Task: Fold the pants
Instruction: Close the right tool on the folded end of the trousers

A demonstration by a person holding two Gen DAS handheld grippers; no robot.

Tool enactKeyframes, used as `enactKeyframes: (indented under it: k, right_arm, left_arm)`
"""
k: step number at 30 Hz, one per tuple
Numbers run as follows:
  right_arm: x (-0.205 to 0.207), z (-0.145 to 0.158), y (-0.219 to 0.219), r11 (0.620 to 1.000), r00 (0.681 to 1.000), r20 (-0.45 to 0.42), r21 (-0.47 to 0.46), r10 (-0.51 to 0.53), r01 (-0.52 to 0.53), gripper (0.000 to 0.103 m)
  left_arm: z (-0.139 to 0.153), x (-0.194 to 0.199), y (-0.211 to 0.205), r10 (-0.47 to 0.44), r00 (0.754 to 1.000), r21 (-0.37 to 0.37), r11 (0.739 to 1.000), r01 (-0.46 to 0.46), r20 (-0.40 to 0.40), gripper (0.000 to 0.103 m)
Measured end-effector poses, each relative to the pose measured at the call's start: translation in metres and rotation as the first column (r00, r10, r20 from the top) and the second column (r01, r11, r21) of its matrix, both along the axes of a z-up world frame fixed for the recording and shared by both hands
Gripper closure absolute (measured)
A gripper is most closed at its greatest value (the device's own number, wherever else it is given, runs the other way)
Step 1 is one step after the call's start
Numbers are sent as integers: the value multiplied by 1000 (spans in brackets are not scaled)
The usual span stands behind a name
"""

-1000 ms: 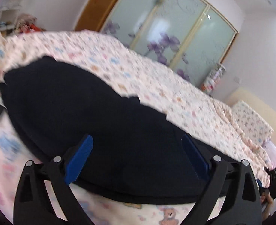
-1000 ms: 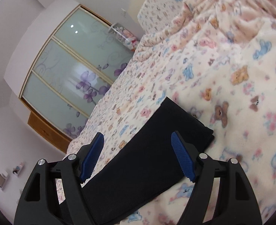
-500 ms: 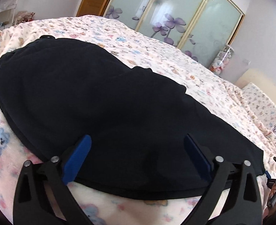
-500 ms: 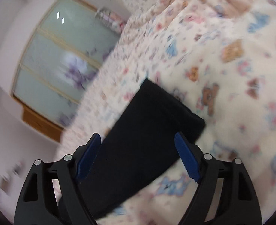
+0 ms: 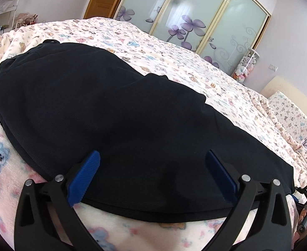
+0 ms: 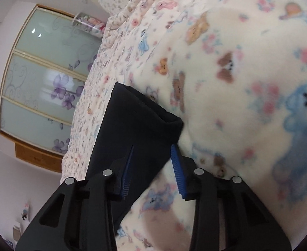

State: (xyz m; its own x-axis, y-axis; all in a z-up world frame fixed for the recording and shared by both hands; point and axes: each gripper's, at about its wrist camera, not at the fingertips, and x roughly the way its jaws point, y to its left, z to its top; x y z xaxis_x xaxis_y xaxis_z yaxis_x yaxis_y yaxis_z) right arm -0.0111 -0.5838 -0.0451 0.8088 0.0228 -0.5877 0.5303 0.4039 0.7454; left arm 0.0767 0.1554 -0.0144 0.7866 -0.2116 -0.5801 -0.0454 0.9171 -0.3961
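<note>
The bed (image 5: 174, 58) is a broad, soft surface, and most of its patterned blanket (image 6: 247, 62) lies bare. In the left wrist view the dark pants (image 5: 122, 115) cover the near part, spread low and flat, so nothing tall stands in the way above them. Beyond them the blanket runs bare to the wardrobe doors (image 5: 195, 14), which close off the far side. A pillow (image 5: 289, 113) sits at the head end, well apart from the pants. In the right wrist view the pant leg (image 6: 136, 125) ends at a cuff, and the blanket to its right is bare but rumpled into soft ridges toward the top.
</note>
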Motion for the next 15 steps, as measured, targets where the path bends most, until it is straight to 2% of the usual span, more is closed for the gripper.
enactKeyframes:
  k: [5, 15]
  right_arm:
    - [7, -3, -2, 1000, 1000, -24, -3, -3, 3, 65]
    - [21, -19, -20, 999, 999, 43, 38, -2, 0, 65]
  left_arm:
    - [0, -1, -1, 0, 1000, 6, 1000, 0, -2, 2]
    - [0, -1, -1, -2, 1000, 7, 1000, 2, -1, 2]
